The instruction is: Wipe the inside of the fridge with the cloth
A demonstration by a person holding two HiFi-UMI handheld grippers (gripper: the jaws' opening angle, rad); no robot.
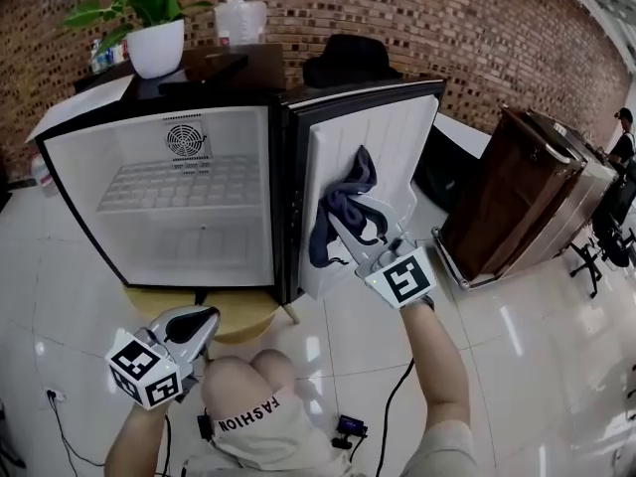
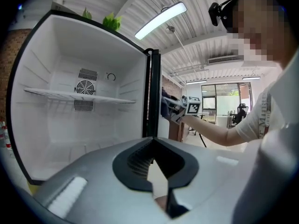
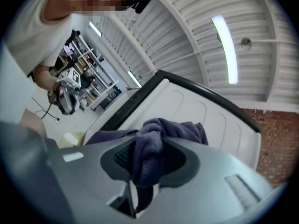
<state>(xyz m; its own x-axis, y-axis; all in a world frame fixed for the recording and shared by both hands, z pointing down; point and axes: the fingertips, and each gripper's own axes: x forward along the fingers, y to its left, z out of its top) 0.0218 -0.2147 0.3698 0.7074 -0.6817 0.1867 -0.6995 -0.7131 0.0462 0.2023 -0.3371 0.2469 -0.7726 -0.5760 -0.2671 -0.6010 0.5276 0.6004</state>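
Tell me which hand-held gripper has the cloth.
The right hand-held gripper: its jaws clamp the dark blue cloth at the open fridge door. The left hand-held gripper is shut and empty.

The scene is bright and evenly lit, and shadows are faint and soft-edged. The light comes from long white ceiling tube lamps (image 2: pixel 160 20), one blown out to plain white in each gripper view. The glossy white floor tiles (image 1: pixel 517 346) carry pale patches of glare. The small open fridge with white inside walls (image 1: pixel 169 237) is lit clearly to its back. Wide-angle lenses bow the red-brick wall (image 1: pixel 477 28) and the fridge's edges, and both gripper views darken at the corners. The right gripper view is soft, with the dark purple cloth (image 3: pixel 156 143) smeared and showing no fine texture.
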